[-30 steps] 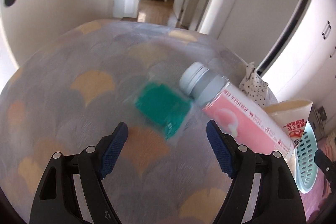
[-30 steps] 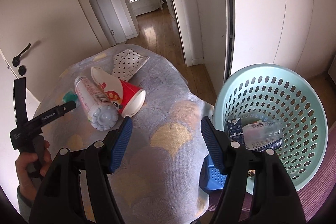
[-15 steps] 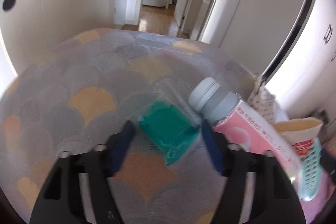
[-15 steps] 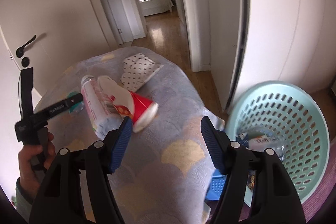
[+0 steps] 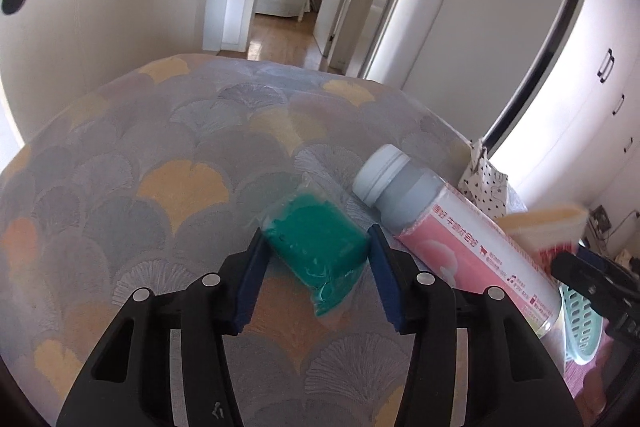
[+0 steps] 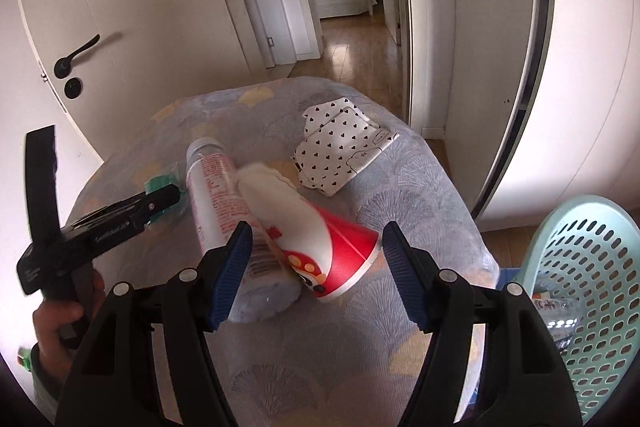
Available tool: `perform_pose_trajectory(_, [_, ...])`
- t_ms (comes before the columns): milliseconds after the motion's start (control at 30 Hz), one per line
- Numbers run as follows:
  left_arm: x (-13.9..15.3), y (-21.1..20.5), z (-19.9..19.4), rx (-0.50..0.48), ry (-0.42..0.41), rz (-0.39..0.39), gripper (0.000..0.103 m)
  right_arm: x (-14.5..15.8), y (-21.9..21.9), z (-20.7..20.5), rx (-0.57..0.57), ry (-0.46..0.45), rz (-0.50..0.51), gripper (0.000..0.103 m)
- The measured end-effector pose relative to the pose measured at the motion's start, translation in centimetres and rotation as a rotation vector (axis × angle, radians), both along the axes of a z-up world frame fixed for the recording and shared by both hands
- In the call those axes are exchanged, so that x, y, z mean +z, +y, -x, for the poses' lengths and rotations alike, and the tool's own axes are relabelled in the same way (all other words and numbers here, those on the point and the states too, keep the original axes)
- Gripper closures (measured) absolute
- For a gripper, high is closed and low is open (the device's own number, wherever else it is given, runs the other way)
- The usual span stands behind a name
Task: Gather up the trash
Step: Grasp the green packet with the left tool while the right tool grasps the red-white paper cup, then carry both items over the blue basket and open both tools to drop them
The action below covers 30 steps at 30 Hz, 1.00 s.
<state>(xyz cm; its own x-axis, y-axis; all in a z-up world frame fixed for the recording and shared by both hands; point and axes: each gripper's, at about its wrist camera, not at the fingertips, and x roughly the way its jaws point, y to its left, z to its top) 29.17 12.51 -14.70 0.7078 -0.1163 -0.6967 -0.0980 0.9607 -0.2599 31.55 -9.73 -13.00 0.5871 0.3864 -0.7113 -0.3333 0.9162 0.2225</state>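
1. The green packet lies on the desk, right between the left gripper fingers, which are closing in and look to touch both its sides.
2. Just right of the packet lies a pink bottle, with a red paper cup against it.
3. The right gripper hangs over that cup, fingers apart, empty.
4. A mint basket stands further right of the packet, off the desk.
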Motion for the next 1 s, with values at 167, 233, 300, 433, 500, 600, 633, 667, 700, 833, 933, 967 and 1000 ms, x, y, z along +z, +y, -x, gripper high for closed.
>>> perform_pose_trajectory(167, [-0.1, 0.6, 0.0, 0.0, 0.002, 0.051, 0.055, -2.2, -0.7, -2.1, -0.018, 0.095, -0.06, 0.048])
perform_pose_trajectory(233, [-0.1, 0.6, 0.1, 0.001, 0.002, 0.05, 0.055, -3.0, -1.1, -2.4, -0.021, 0.12, -0.089, 0.048])
perform_pose_trajectory(300, [-0.1, 0.5, 0.0, -0.002, 0.0, 0.05, 0.055, -2.9, -1.4, -2.4, -0.021, 0.114, -0.115, 0.048])
perform_pose_trajectory(433, [0.0, 0.7, 0.3, -0.013, -0.003, 0.065, 0.055, -3.1, -1.6, -2.3, -0.024, 0.117, -0.117, 0.048])
perform_pose_trajectory(500, [0.0, 0.7, 0.3, -0.013, -0.005, 0.062, 0.055, -3.1, -2.1, -2.2, -0.032, 0.123, -0.133, 0.046])
perform_pose_trajectory(600, [-0.2, 0.8, 0.3, -0.012, 0.002, 0.072, 0.055, -3.0, -3.0, -2.6, -0.051, 0.137, -0.194, 0.035])
perform_pose_trajectory(633, [-0.2, 0.9, 0.2, -0.012, 0.003, 0.072, 0.055, -3.0, -3.2, -3.0, -0.058, 0.147, -0.215, 0.034])
perform_pose_trajectory(667, [-0.2, 0.8, 0.2, -0.012, 0.003, 0.071, 0.055, -3.0, -3.3, -3.3, -0.059, 0.155, -0.227, 0.034])
perform_pose_trajectory(700, [-0.2, 0.8, 0.2, -0.014, 0.002, 0.07, 0.055, -3.0, -3.3, -3.6, -0.062, 0.161, -0.233, 0.034])
perform_pose_trajectory(833, [-0.1, 0.6, 0.3, -0.021, -0.001, 0.06, 0.055, -3.2, -2.8, -5.1, -0.085, 0.17, -0.218, 0.034])
perform_pose_trajectory(933, [0.0, 0.6, 0.2, -0.024, -0.006, 0.057, 0.055, -2.9, -1.8, -4.9, -0.067, 0.152, -0.172, 0.045])
perform_pose_trajectory(967, [0.1, 0.6, 0.3, -0.024, -0.01, 0.058, 0.055, -2.9, -1.6, -4.5, -0.07, 0.143, -0.158, 0.046])
perform_pose_trajectory(1000, [0.2, 0.6, 0.3, -0.024, -0.014, 0.059, 0.055, -2.8, -1.4, -4.2, -0.071, 0.137, -0.148, 0.046])
